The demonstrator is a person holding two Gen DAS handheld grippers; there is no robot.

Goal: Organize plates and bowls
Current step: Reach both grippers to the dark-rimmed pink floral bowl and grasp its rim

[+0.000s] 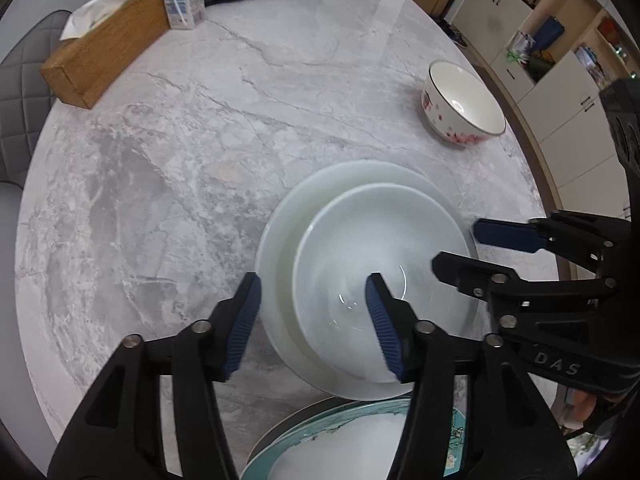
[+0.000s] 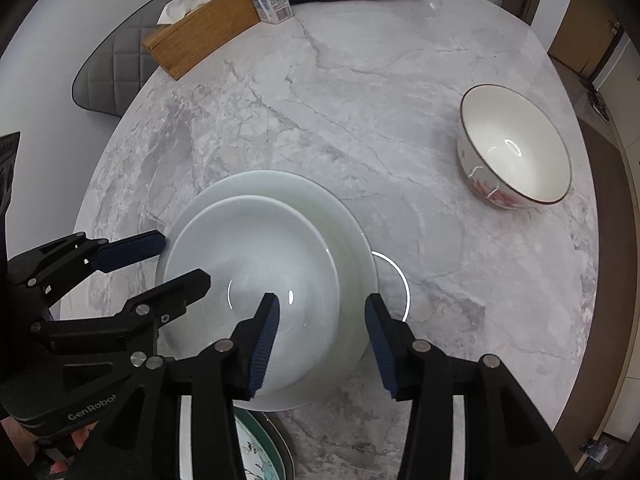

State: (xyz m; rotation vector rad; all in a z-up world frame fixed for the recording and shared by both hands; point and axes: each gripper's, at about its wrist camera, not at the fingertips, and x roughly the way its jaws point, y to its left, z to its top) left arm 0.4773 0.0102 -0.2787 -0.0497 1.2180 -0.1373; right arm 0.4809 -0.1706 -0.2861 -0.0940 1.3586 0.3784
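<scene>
White small plate [image 1: 360,248] sits inside bigger white plate [image 1: 280,240] on marble table [image 1: 160,200] — stack made, near table's front. Left tongs [image 1: 312,320] part open, one finger each side of plates' left rim, pads not pressing. Right tongs [image 2: 322,336] same on right rim, nothing held. Good way now — lift both straight up, no bump on rims. Flower bowl [image 2: 516,148] stands well apart, likely next. Green-edged plate [image 1: 356,440] waits near front edge.

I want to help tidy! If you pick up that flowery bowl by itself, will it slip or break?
The flowery bowl looks glazed and shiny, so it could slip between gripper pads. It appears to be ceramic, so probably breakable on the stone table. It is deep with a narrower foot, so a push near the rim might tip it.
</scene>
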